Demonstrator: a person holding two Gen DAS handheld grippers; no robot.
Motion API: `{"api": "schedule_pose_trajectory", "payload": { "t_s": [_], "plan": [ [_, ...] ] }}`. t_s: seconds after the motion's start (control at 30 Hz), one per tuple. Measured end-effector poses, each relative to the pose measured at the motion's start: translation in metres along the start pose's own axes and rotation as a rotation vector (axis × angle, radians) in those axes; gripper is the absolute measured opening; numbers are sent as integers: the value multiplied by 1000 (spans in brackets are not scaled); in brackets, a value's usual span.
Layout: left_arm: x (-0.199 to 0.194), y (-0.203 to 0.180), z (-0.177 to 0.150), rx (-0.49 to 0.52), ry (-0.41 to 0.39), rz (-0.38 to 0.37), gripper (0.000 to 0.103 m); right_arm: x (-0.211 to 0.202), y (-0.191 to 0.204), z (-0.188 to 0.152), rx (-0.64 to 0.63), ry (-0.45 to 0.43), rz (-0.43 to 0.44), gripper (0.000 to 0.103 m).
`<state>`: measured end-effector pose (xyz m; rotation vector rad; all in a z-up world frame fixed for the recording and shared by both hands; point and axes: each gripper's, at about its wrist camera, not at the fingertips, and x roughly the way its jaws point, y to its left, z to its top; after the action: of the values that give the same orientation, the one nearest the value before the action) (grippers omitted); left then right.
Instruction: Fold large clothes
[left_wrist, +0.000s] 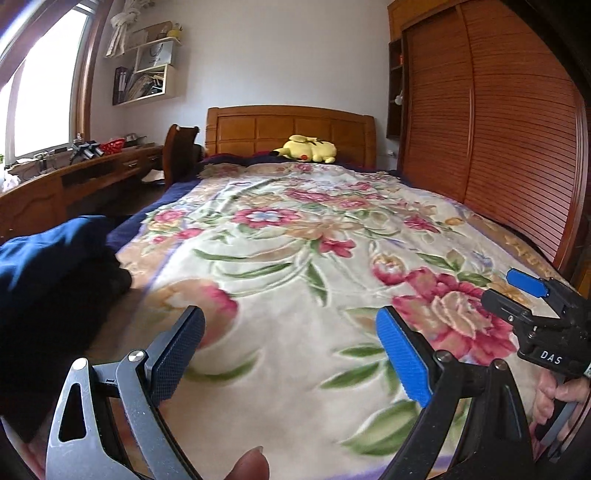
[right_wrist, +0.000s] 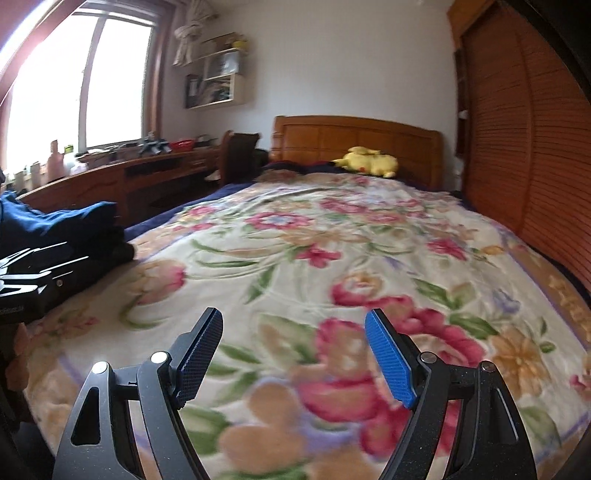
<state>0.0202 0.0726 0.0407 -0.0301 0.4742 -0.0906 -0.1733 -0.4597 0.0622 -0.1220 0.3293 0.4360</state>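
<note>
Left gripper (left_wrist: 290, 354): jaws spread wide, nothing between them, held over the floral blanket (left_wrist: 295, 240) that covers the bed. A fingertip (left_wrist: 253, 463) shows at 6 o'clock in the left wrist view.

Right gripper (right_wrist: 293, 354): jaws spread, nothing between them, likewise over the blanket. In the left wrist view it appears at 4 o'clock, with the person's hand (left_wrist: 554, 398) on its handle.

Dark blue clothes (left_wrist: 55, 266): a heaped pile at the blanket's left edge, at 9 o'clock in both views, touched by neither gripper. The folds within the pile are too dark to make out.

Yellow plush toy (left_wrist: 308, 148): lying at the head of the bed, at 12 o'clock, just before the wooden headboard (left_wrist: 288, 125).

Desk (left_wrist: 74, 177): along the window wall at 10 o'clock, carrying small items too small to identify. Slatted wardrobe doors (left_wrist: 498, 140) stand at 2 o'clock.
</note>
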Motion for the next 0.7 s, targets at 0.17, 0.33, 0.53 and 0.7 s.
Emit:
{"api": "schedule_pose_trajectory", "payload": {
  "t_s": [0.17, 0.33, 0.53, 0.7],
  "plan": [
    [15, -25, -8, 7, 8, -20, 94, -6, -12, -8, 27, -28, -75, 81],
    [23, -42, -17, 43, 10, -10, 94, -14, -21, -16, 63, -35, -120, 81],
    [20, -53, -16, 64, -12, -22, 94, -17, -16, -15, 86, -52, -119, 81],
    [19, -57, -18, 74, -17, -21, 94, -22, -10, -19, 85, -53, -113, 81]
  ]
}}
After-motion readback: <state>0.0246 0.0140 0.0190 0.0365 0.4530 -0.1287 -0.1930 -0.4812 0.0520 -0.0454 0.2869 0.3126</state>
